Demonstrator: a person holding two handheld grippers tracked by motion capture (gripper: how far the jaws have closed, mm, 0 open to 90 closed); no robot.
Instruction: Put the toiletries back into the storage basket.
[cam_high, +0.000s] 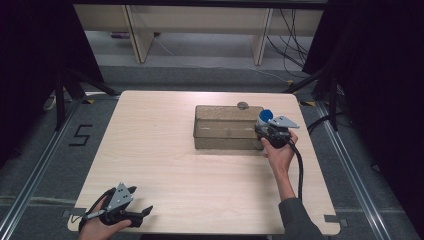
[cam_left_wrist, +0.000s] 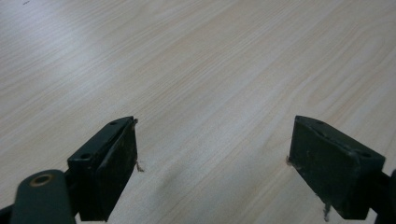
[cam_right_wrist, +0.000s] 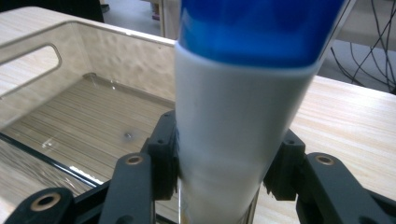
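At the table's seven o'clock the left gripper (cam_high: 134, 204) rests idle with jaws wide apart and empty, while at three o'clock the right gripper (cam_high: 266, 129) clamps a white-and-blue bottle (cam_right_wrist: 243, 116) beside the clear bin (cam_high: 225, 131), probably to drop it inside.

The right gripper (cam_right_wrist: 219, 172) clamps a white tube with a blue upper part (cam_right_wrist: 233, 116) at frame center. A clear bin (cam_right_wrist: 116, 51) fills the left, on the wooden table (cam_right_wrist: 345, 121).
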